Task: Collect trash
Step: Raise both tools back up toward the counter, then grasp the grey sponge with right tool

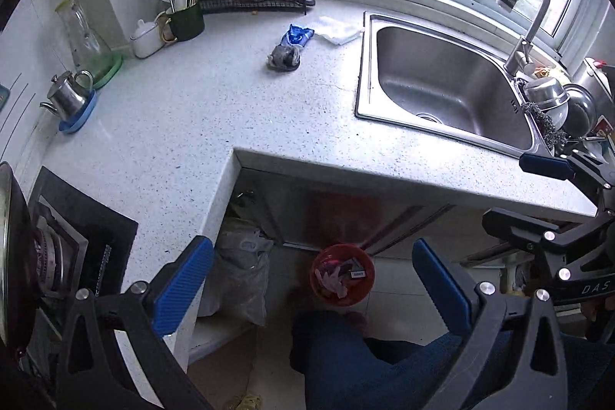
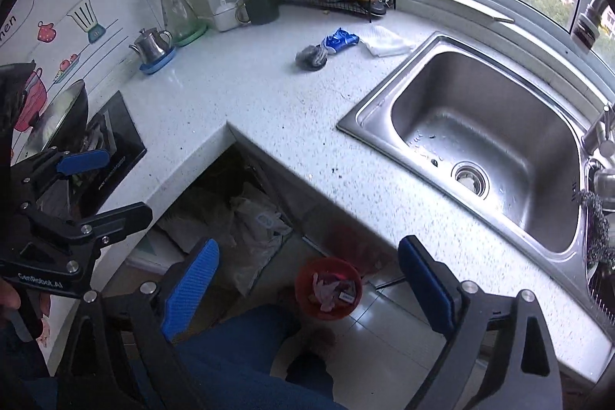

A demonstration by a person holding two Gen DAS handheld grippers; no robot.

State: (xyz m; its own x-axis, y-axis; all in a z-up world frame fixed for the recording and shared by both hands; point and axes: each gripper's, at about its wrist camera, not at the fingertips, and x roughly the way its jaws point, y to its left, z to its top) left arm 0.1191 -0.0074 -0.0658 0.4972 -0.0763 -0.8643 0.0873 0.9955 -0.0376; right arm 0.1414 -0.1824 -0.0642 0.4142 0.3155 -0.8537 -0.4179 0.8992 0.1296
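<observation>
A red bin [image 1: 316,280] [image 2: 302,280] stands on the floor below the counter edge, with pinkish scraps [image 1: 333,280] [image 2: 324,290] inside. On the counter lie a blue wrapper [image 1: 298,35] [image 2: 340,39], a grey crumpled wad [image 1: 284,57] [image 2: 311,57] and a white cloth [image 1: 338,30] [image 2: 386,41]. My left gripper [image 1: 312,245] [image 2: 128,181] hangs high above the bin, open, with nothing between its blue pads. My right gripper [image 2: 309,243] [image 1: 511,195] is beside it at the same height, open and empty too.
A steel sink [image 1: 361,95] [image 2: 357,120] with a faucet [image 1: 534,18] is set into the counter on the right. A stove [image 1: 80,237] with a pan sits left. Plastic bags [image 1: 242,268] [image 2: 253,229] fill the space under the counter. A person's blue trouser leg [image 1: 346,356] [image 2: 230,352] is below.
</observation>
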